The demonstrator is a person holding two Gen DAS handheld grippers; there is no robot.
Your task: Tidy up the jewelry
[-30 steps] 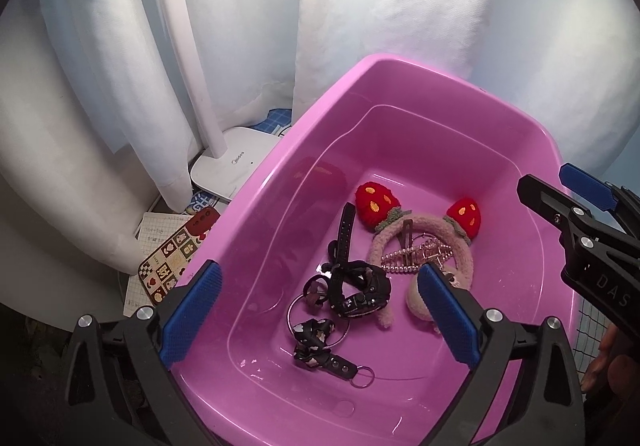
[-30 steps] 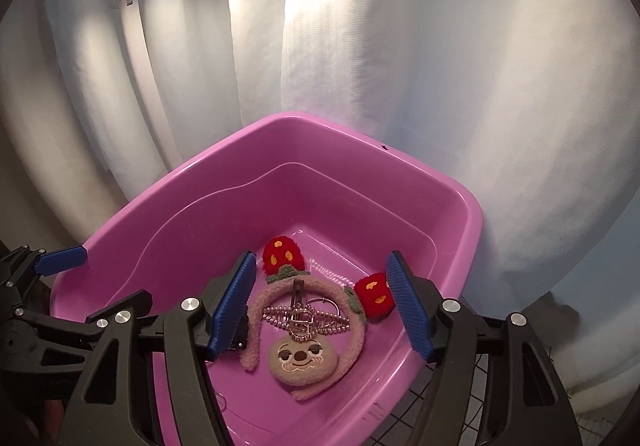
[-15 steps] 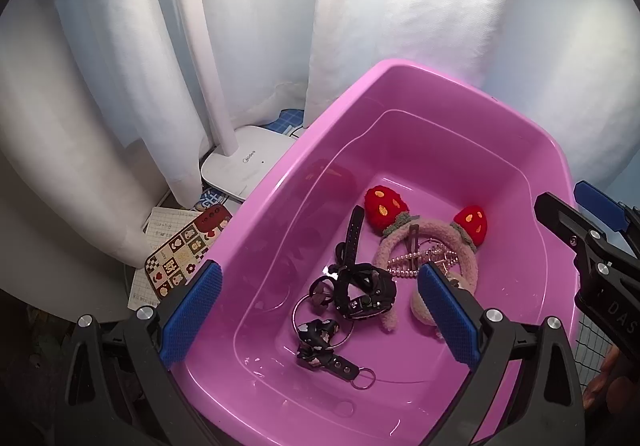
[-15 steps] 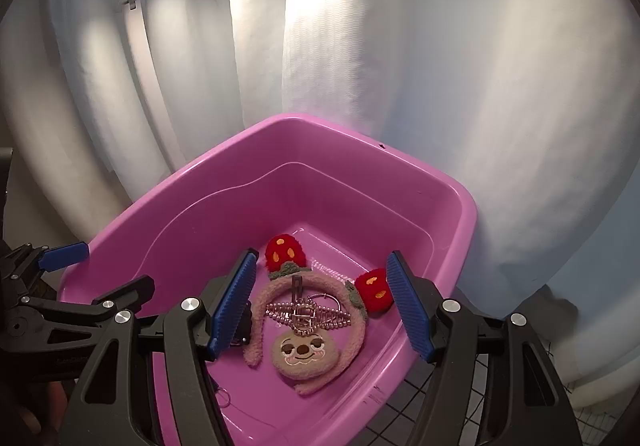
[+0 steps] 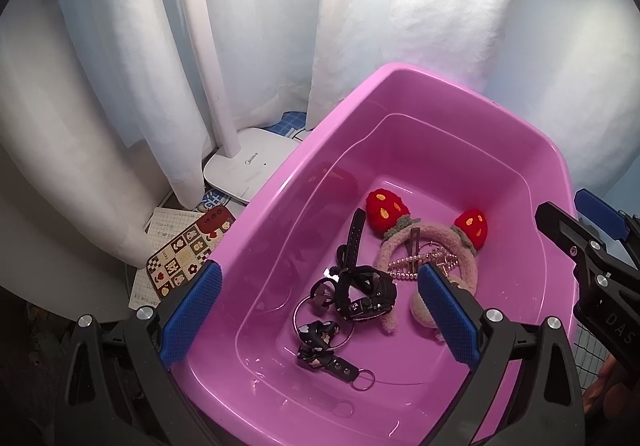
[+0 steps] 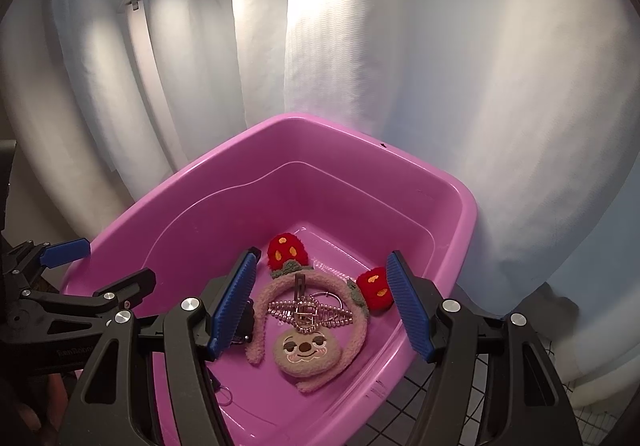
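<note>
White curtains back one pink plastic tub. Both the left gripper and right gripper gape empty above it; one plush headband and one pearl hair claw lie below the right gripper's fingers.

Pink bin near rim cut by bottom edge in both wrist views. Left claw right finger covers plush headband lower end and part of pearl hair clip. Right claw left finger hides black strap tangle (only dark sliver shows). Patterned card half under bin rim; print on paper beneath too small to read. Lamp stem cut off at top.
</note>
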